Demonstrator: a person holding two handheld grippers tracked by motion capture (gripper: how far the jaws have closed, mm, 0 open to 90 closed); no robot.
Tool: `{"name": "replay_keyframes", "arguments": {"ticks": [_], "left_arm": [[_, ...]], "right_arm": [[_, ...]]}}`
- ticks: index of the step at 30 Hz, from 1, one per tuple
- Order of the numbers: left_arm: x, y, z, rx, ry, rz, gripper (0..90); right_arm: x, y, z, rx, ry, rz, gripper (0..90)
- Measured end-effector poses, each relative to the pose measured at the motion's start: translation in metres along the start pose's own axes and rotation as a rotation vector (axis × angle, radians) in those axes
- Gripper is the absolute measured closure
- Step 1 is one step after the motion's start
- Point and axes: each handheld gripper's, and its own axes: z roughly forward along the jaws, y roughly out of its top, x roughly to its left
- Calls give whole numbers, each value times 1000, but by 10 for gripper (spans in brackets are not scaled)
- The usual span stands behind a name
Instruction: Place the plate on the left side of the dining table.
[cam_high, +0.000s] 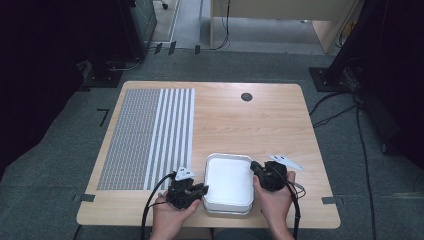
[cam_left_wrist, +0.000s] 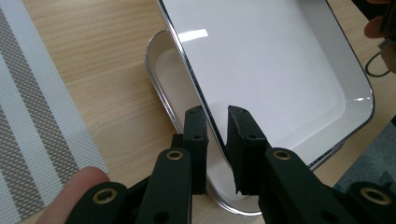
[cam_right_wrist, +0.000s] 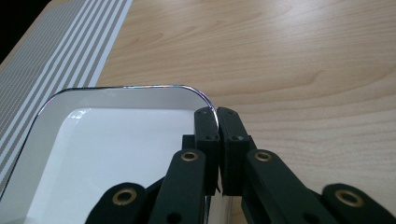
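High view: two stacked trays, top tray (cam_high: 229, 181) gripped at both rims, near table (cam_high: 260, 125) front edge.
Right hand-held gripper (cam_right_wrist: 217, 113) clamps its rim; left hand-held gripper (cam_left_wrist: 215, 116) straddles its rim, narrow gap, likely to lift it level off the lower tray (cam_left_wrist: 161, 60).

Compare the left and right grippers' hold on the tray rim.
The left gripper straddles the upper white tray's rim with a gap between its jaws; the right gripper is clamped shut on the rim. The left gripper view shows a second tray beneath; the right gripper view does not. Both are black, on opposite edges.
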Motion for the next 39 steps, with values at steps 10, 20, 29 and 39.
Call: {"name": "replay_keyframes", "arguments": {"ticks": [10,20,29,39], "left_arm": [[26,13,-19,-52,-17,-38,793],[53,25,-47,-109,8,-65,801],[77,31,-60,-113,36,-81,809],[109,42,-78,-144,69,-107,823]], "right_arm": [[26,22,13,-14,22,-14,892],[58,39,30,-15,56,-15,892],[85,47,44,-31,64,-13,892],[118,60,67,-35,75,-4,893]]}}
